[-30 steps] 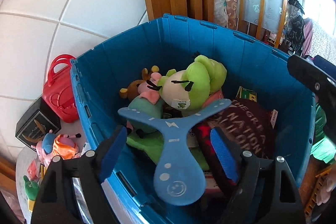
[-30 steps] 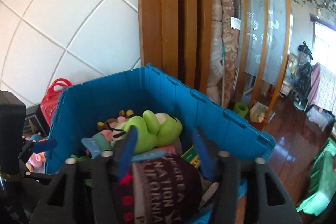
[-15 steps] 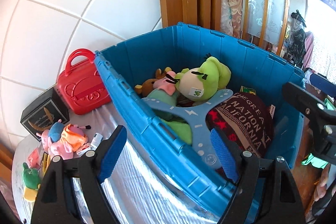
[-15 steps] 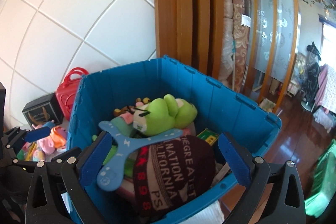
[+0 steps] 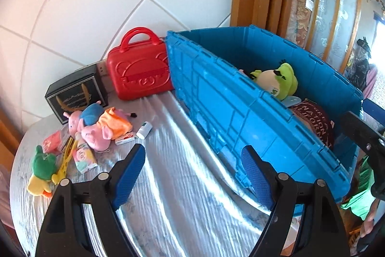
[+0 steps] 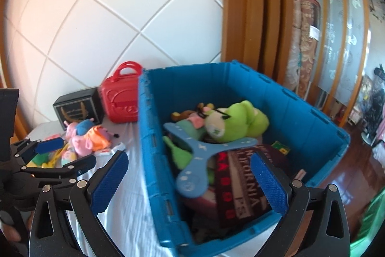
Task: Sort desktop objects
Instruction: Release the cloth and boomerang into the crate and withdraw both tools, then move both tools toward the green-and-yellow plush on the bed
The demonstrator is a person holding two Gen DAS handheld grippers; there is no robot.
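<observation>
A blue bin (image 5: 240,112) stands on the table, holding a green plush (image 6: 233,124), a blue boomerang toy (image 6: 199,153) and a dark red lettered cloth (image 6: 240,182). My left gripper (image 5: 193,170) hangs open and empty over the table, just outside the bin's near wall. My right gripper (image 6: 190,182) is wide open and empty, above the bin's (image 6: 154,136) near-left corner. Loose toys lie to the left: pink pig plushes (image 5: 96,127), a green and yellow plush (image 5: 43,170), a small white tube (image 5: 144,130) and small packets.
A red toy suitcase (image 5: 138,74) and a black box (image 5: 74,93) stand against the white tiled wall behind the toys. The table has a silvery cover (image 5: 182,208). Wooden frames and rolled rugs rise behind the bin; wooden floor lies to the right.
The right jaws opened off the lettered cloth, which now lies in the bin. Both grippers drew back and to the left; the left one went from over the bin to over the table.
</observation>
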